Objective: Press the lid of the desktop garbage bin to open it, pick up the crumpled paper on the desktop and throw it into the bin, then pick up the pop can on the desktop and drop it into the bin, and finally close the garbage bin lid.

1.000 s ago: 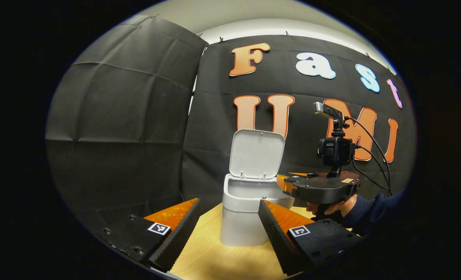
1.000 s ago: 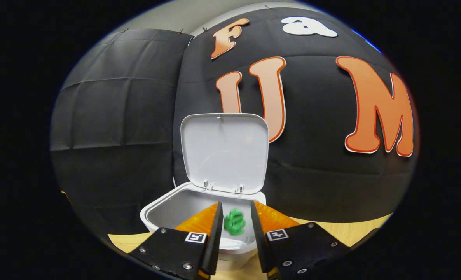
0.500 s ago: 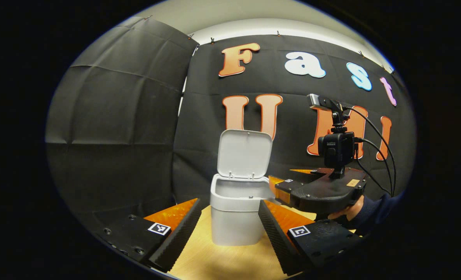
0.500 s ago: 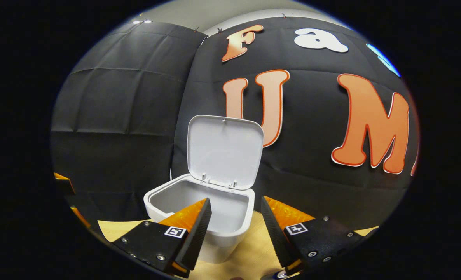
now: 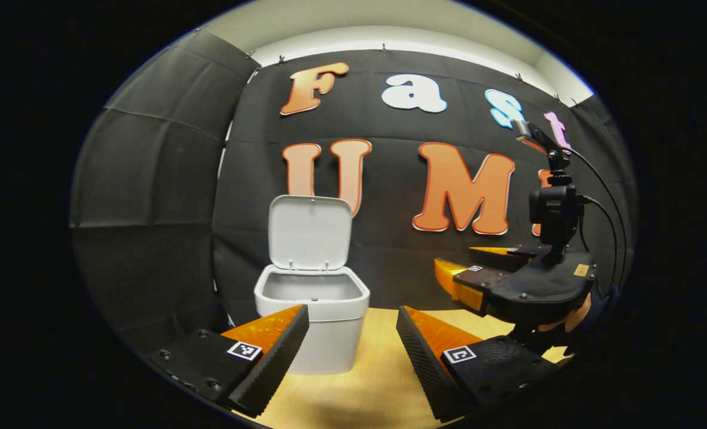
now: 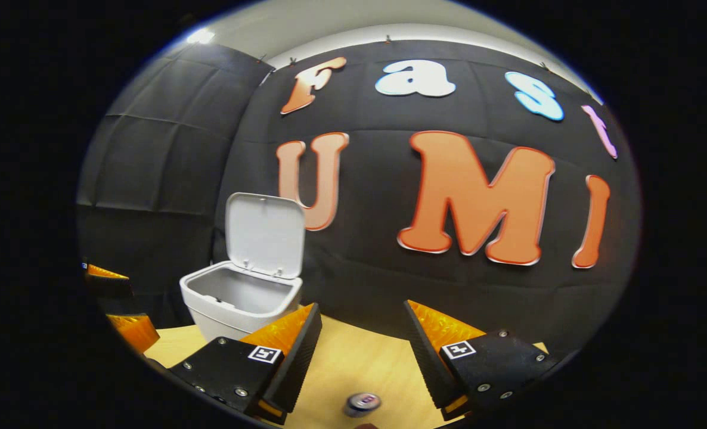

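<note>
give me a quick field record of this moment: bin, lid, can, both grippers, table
bin: white desktop garbage bin standing on the wooden table, in front of the black cloth wall
lid: lid swung up, upright behind the bin's opening
bin contents: inside not visible from these angles
pop can: pop can on the table, low in the right gripper view, between and below that gripper's fingers
left gripper: left gripper open, holding nothing, pointed toward the bin
right gripper: right gripper open, holding nothing, above the can and to the right of the bin
paper: no crumpled paper seen on the table
</note>
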`<state>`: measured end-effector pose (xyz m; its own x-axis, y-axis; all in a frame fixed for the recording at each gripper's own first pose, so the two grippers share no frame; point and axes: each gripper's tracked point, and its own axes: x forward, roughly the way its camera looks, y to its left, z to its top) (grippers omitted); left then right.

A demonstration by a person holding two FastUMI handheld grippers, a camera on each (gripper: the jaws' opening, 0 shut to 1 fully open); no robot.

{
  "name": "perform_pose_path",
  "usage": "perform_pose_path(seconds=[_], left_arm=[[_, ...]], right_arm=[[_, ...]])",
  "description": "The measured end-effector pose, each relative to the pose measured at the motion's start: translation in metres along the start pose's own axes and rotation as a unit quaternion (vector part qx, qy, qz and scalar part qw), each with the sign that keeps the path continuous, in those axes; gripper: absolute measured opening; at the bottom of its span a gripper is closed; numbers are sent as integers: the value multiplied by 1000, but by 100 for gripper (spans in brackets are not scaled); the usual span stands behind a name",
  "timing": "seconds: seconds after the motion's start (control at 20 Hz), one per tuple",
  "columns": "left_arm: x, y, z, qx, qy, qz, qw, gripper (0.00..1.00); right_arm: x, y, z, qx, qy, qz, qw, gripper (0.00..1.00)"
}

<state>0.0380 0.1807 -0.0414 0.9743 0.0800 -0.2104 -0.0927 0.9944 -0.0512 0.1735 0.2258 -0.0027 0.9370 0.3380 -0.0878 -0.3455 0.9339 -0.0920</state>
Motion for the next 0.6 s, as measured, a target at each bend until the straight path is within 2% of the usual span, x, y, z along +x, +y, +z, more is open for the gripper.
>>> perform_pose_path(seconds=[0.3,0.6], left_arm=[[6,-64,-6,11,-2,-64,998,94],[20,-104,-33,22,-10,-90,996,94]], right_arm=[[-54,-107,-22,2,15,-101,995,82],[-103,-175,-46,16,29,-161,986,82]])
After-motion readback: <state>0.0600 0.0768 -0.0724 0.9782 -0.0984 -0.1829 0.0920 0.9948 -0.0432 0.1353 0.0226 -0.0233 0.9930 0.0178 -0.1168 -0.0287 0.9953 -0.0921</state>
